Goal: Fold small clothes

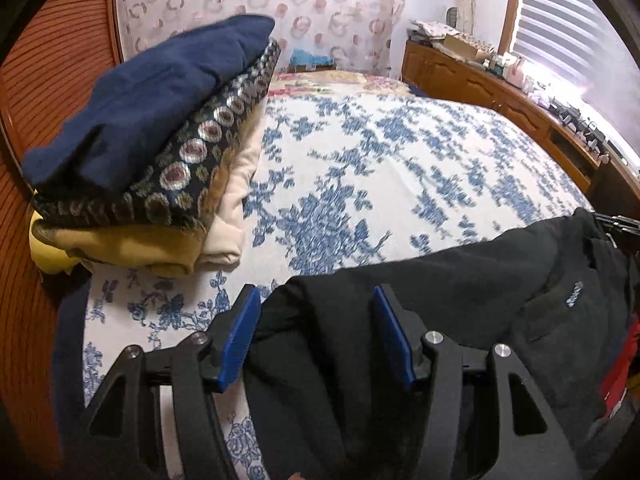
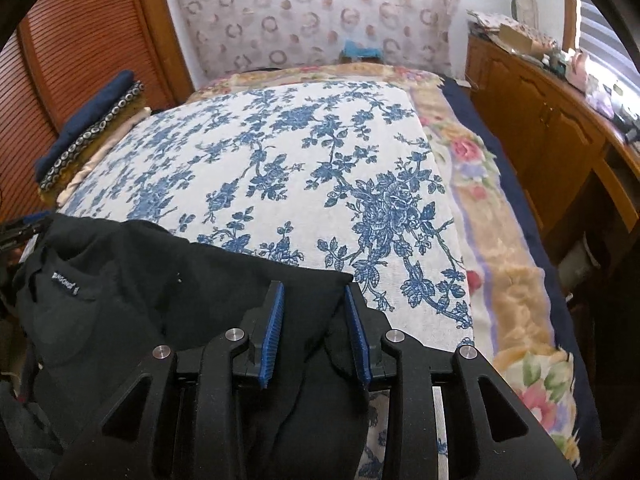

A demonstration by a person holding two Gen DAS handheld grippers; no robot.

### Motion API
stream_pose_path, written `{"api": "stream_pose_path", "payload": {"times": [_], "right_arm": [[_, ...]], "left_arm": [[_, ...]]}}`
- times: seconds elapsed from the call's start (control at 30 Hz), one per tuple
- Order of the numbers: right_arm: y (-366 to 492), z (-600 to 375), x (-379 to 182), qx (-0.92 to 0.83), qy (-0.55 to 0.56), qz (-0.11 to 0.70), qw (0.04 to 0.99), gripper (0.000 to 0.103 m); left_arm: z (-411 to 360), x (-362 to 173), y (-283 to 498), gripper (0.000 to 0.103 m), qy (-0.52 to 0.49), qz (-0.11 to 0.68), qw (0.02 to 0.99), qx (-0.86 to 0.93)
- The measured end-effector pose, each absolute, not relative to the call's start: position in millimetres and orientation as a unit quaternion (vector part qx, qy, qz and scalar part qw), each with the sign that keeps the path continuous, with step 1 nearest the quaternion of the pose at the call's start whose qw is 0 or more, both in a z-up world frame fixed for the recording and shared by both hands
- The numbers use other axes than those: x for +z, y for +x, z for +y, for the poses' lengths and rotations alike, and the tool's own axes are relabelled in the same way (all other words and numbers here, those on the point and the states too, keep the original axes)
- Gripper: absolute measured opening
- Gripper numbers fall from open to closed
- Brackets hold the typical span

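A black garment (image 1: pixel 460 280) with a small white label (image 1: pixel 574 294) lies bunched at the near edge of the bed. My left gripper (image 1: pixel 316 292) stands wide over its left end. Loose folds of the cloth lie between the blue pads (image 1: pixel 240 340), which do not pinch them. In the right wrist view the same black garment (image 2: pixel 160 280) stretches to the left. My right gripper (image 2: pixel 312 286) has its jaws partly apart and easing open, with a corner of the cloth between the pads (image 2: pixel 272 332) and not squeezed.
A stack of folded clothes (image 1: pixel 152 120), navy on top, sits at the bed's left side by a louvred wooden door (image 1: pixel 48 80). The blue-flowered cover (image 2: pixel 280 160) spreads ahead over a floral blanket (image 2: pixel 500 280). A cluttered wooden sideboard (image 2: pixel 540 112) runs along the right.
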State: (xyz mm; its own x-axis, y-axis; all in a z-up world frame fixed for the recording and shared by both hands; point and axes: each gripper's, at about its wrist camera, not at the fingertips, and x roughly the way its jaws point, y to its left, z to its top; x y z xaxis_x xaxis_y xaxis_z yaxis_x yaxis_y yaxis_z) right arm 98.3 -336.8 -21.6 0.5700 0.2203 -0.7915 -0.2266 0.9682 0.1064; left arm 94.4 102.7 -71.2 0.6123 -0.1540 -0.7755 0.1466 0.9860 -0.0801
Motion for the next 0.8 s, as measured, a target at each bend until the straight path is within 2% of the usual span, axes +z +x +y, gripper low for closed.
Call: {"api": "stream_pose_path", "payload": {"times": [0.13,0.3,0.53,0.8], "right_arm": [[96,-335,-21,0.126,-0.010,0.439,0.889,0.030],[93,-335,-19,0.136,-0.003,0.429,0.893,0.006],[71,-359,4,0.111,0.017,0.381,0.918,0.004],[76,-358,-6,0.105,0.013,0.397,0.912,0.004]], "left_arm": [[109,-75,93,0.059,-0.024,0.429,0.899,-0.089],[110,-77,91,0.060,-0.016,0.417,0.904,-0.088],[112,-77,93,0.061,-0.020,0.415,0.905,-0.089],[113,-78,91,0.061,-0.023,0.414,0.905,-0.091]]}}
